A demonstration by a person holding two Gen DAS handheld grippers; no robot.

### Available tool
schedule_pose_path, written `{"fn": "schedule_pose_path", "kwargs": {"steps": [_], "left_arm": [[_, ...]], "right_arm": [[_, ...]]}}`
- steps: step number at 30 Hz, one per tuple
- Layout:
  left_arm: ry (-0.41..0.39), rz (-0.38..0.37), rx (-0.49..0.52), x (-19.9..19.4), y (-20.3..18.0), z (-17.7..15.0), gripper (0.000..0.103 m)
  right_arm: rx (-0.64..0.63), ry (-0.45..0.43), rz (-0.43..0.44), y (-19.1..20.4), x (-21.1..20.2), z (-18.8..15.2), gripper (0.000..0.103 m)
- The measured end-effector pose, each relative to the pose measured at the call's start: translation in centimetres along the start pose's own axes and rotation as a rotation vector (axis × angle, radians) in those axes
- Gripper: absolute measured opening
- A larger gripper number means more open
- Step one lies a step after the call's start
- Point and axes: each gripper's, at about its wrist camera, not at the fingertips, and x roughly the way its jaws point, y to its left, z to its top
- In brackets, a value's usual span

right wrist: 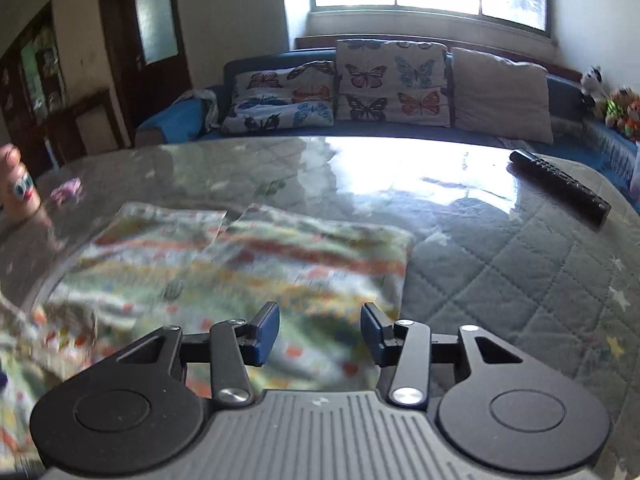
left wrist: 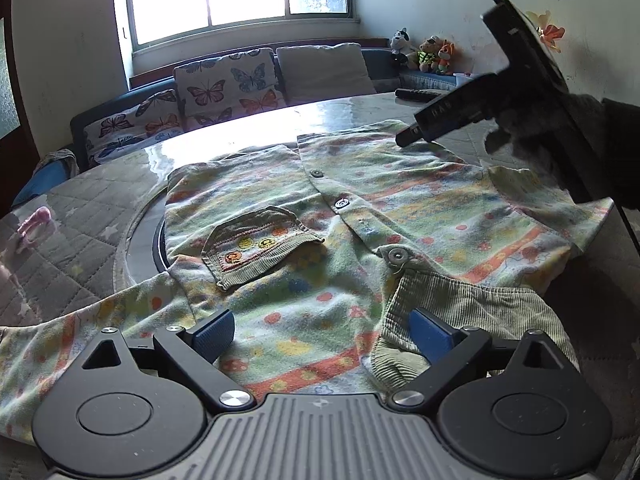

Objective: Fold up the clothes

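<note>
A child's patterned shirt [left wrist: 400, 200] with snap buttons, a corduroy pocket [left wrist: 256, 240] and a corduroy collar [left wrist: 460, 304] lies spread on the round table. My left gripper [left wrist: 320, 336] hovers open just above the collar end, with nothing between its blue pads. In the left wrist view, the right gripper [left wrist: 404, 138] reaches in from the upper right, its tip over the shirt's far hem; its jaws cannot be made out there. The right wrist view is blurred: my right gripper [right wrist: 320, 332] is open above the shirt [right wrist: 248, 264], holding nothing.
The table [right wrist: 500, 264] has a quilted grey cover under clear plastic. A black remote [right wrist: 560, 188] lies at the far right. A small pink object [left wrist: 34, 220] sits at the left. A sofa with butterfly cushions [left wrist: 228, 84] stands behind, and stuffed toys [left wrist: 424, 52] by the wall.
</note>
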Motion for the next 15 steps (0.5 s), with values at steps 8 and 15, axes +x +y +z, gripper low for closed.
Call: {"fn": "schedule_pose_path", "kwargs": {"steps": [8, 15], "left_arm": [[0.005, -0.012, -0.015, 0.2, 0.3, 0.0, 0.098], [0.003, -0.017, -0.014, 0.2, 0.4, -0.1, 0.098]], "right_arm": [[0.106, 0.016, -0.041, -2.8, 3.3, 2.6, 0.02], [0.091, 0.018, -0.058, -2.7, 5.1, 3.4, 0.002]]}}
